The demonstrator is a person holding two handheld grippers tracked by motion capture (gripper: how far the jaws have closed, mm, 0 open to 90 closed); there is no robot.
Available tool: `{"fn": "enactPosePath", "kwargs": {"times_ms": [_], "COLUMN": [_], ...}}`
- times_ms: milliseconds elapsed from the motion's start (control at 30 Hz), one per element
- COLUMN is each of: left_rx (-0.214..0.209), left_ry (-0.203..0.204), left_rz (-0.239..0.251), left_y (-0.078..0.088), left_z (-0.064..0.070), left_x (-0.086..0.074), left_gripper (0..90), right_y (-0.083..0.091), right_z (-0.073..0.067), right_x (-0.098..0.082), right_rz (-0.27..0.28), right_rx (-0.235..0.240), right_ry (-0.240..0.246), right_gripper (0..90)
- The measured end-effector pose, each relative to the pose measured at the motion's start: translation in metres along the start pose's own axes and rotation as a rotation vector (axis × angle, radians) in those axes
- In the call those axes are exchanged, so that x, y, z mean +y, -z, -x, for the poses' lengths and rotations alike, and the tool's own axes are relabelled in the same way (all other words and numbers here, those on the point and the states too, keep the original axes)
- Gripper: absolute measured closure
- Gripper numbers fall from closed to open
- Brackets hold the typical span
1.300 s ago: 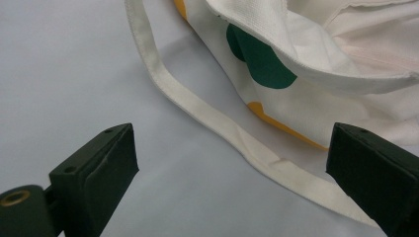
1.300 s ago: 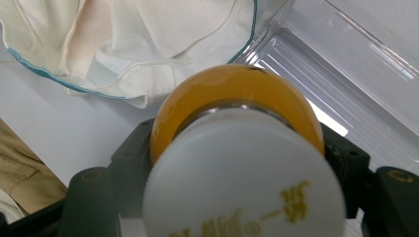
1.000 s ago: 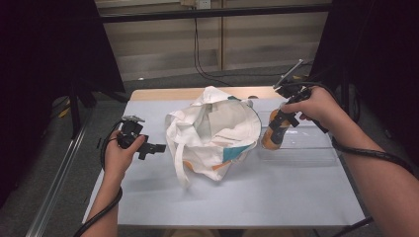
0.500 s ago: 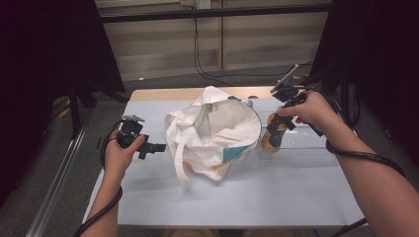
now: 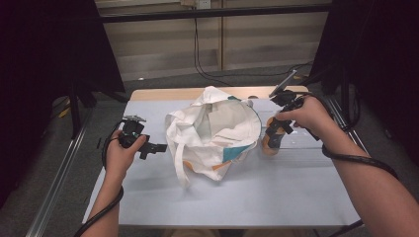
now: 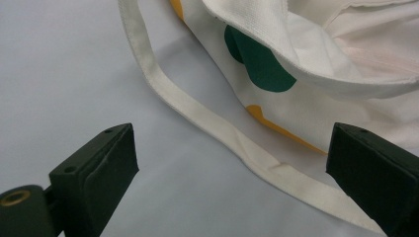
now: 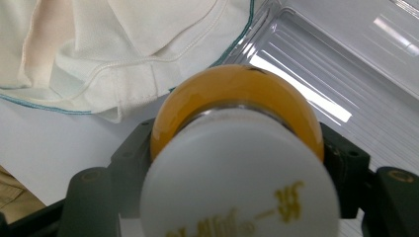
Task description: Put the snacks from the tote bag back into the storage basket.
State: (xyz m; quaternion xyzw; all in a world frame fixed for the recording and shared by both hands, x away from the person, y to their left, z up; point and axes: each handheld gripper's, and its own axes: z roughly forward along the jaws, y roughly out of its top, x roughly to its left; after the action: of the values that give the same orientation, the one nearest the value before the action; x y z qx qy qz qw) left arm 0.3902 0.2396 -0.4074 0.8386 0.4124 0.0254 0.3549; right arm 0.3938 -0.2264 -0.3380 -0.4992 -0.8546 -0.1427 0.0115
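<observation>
The right tongs [image 7: 237, 163] were clamped around an orange bottle [image 7: 237, 106] with a white cap [image 7: 242, 182], the black jaws pressing its sides just below the cap; in the high view the bottle [image 5: 272, 139] stood at the bag's right edge, beside a clear plastic tray [image 7: 346, 59]. It looked like a rigid, smooth, rounded plastic bottle, probably light but liable to slip or twist, so a hold high on the body under the cap seemed sound. The left tongs [image 6: 237, 187] stood wide with nothing between them, hovering over the bag's strap [image 6: 207, 123] on the counter [image 5: 257, 197]. The white cloth bag [image 5: 212, 133] lay slumped with its mouth gaping; being soft and floppy, it would best be taken by the strap or rim.
</observation>
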Motion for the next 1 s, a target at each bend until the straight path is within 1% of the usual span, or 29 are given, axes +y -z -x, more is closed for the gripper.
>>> {"fn": "enactPosePath", "kwargs": {"times_ms": [133, 267, 333, 367, 400, 467, 567, 633, 667, 867, 1000], "left_rx": [0.002, 0.001, 0.001, 0.003, 0.005, 0.005, 0.002, 0.004, 0.002, -0.002, 0.002], "left_ry": [-0.011, -0.002, -0.005, -0.005, -0.013, -0.013, -0.003, -0.011, -0.002, -0.011, -0.004], "left_rz": [-0.004, 0.001, -0.001, -0.002, -0.006, -0.006, -0.001, -0.007, 0.000, -0.010, 0.000], "left_y": [0.000, -0.001, -0.001, -0.001, 0.000, 0.000, -0.001, 0.000, -0.001, -0.001, -0.001], "left_z": [0.000, 0.000, 0.000, 0.000, -0.001, -0.001, 0.000, 0.000, 0.000, 0.000, 0.000], "left_x": [0.001, 0.001, 0.001, 0.001, 0.001, 0.001, 0.001, 0.001, 0.001, 0.001, 0.001], "left_gripper": [5.2, 5.2, 5.2, 5.2, 5.2, 5.2, 5.3, 5.2, 5.2, 5.2, 5.3], "right_y": [-0.002, -0.004, -0.005, -0.006, -0.006, -0.007, -0.009, -0.010, -0.010, -0.013, -0.014], "right_z": [0.000, 0.000, 0.000, 0.000, 0.000, -0.001, 0.000, 0.000, 0.000, 0.001, 0.000], "right_x": [0.000, 0.000, -0.001, -0.001, -0.001, -0.001, -0.001, -0.001, -0.001, -0.002, -0.001], "right_rz": [-0.001, -0.006, -0.009, -0.008, -0.008, -0.015, -0.009, -0.009, -0.011, -0.013, -0.014], "right_rx": [0.000, -0.002, -0.004, -0.005, -0.004, -0.009, -0.003, -0.004, -0.006, -0.002, -0.007], "right_ry": [-0.005, -0.002, -0.006, 0.000, 0.001, -0.006, -0.001, -0.001, -0.001, -0.004, -0.002], "right_gripper": [29.9, 29.9, 29.9, 29.9, 29.9, 29.9, 29.9, 29.9, 29.9, 29.9, 29.9]}}
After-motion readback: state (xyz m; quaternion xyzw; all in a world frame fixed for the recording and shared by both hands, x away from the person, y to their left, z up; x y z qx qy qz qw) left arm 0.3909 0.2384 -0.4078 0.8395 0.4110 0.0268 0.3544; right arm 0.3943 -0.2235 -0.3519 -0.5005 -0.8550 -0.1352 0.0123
